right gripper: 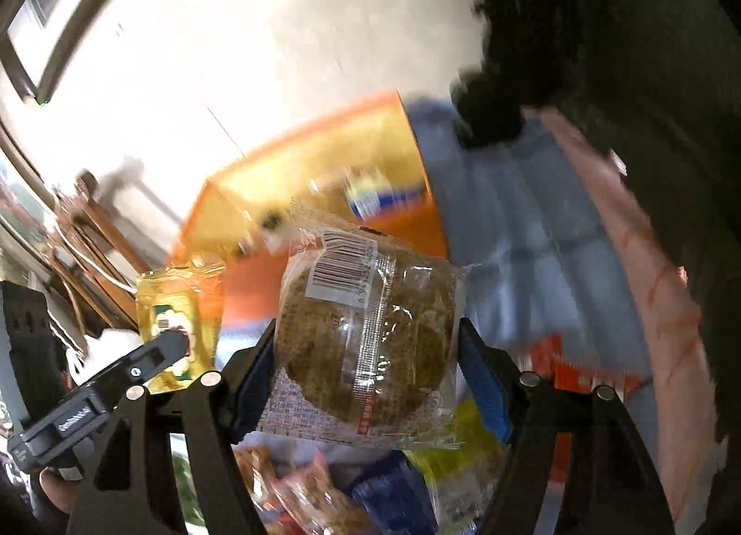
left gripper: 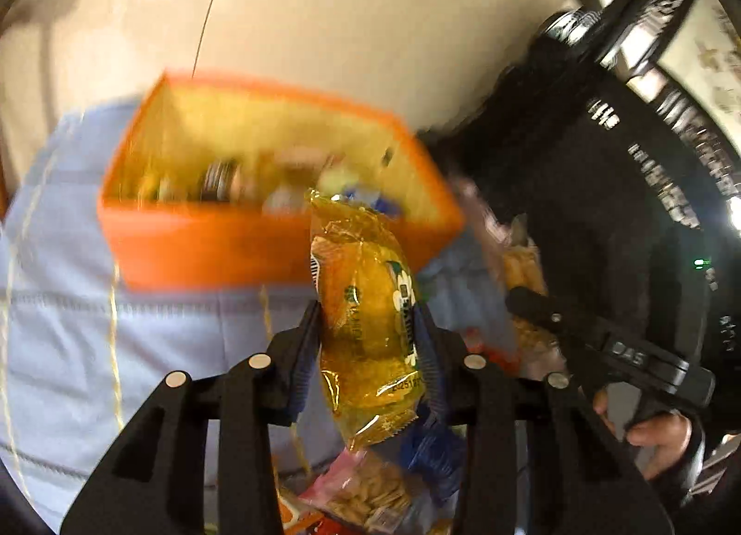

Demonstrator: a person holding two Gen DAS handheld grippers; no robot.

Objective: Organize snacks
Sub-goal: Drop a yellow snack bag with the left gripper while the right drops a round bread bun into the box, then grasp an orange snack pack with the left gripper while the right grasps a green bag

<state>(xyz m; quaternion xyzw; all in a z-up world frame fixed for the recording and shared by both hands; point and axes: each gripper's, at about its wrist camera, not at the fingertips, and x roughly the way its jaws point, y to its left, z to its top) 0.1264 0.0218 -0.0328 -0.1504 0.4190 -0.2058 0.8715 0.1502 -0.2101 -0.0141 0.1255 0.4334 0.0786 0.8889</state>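
My left gripper [left gripper: 370,326] is shut on a yellow snack packet [left gripper: 366,322] and holds it in the air just in front of an orange box [left gripper: 208,248] that holds several snacks. My right gripper [right gripper: 366,345] is shut on a clear-wrapped round brown cake [right gripper: 370,340] with a barcode label, also held in front of the orange box [right gripper: 259,285]. The yellow packet [right gripper: 178,326] and the left gripper show at the left of the right wrist view. The right gripper [left gripper: 528,298] shows at the right of the left wrist view.
The box stands on a light blue cloth [left gripper: 60,326]. Loose snack packets [left gripper: 366,493] lie below both grippers, with more [right gripper: 417,488] in the right wrist view. A dark garment [right gripper: 625,48] is at the right. Wooden chairs [right gripper: 92,248] stand at far left.
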